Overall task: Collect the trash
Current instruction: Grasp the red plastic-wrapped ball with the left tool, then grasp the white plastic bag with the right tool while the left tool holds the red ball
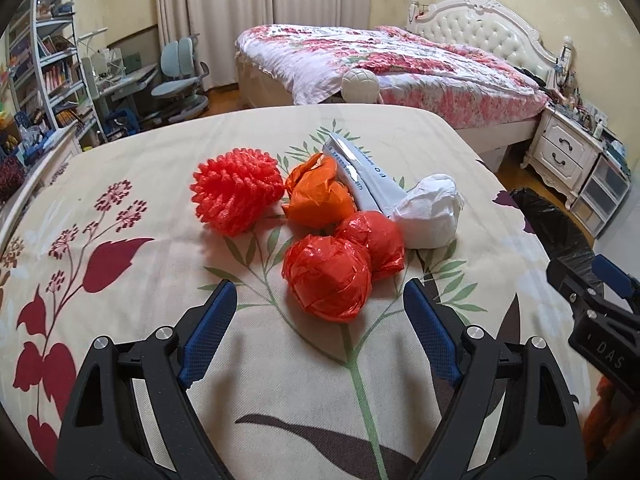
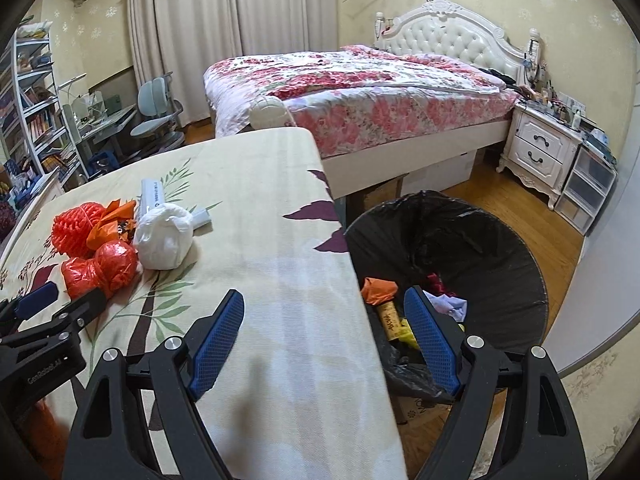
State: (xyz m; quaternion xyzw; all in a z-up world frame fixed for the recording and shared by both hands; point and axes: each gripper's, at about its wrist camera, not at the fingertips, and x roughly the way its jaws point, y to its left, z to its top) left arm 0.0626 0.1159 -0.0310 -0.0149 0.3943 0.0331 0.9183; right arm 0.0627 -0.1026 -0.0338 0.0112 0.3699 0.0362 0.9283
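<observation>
Both tongs were spread apart and empty. The left gripper (image 1: 316, 332) hovered just short of the nearest red ball (image 1: 327, 278) in the trash pile mid-table (image 1: 120, 360). The right gripper (image 2: 324, 342) straddled the table's right edge beside the bin (image 2: 500, 240).

tube (image 1: 360, 172): lower end hidden by tissue wad (image 1: 430, 212)

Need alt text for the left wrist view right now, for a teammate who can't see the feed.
The open left gripper hovers low over a floral tablecloth, jaws spread just short of a red plastic ball at the front of a trash pile. Behind it lie a second red ball, an orange bag, red foam netting, a white wad and a flattened tube.
</observation>
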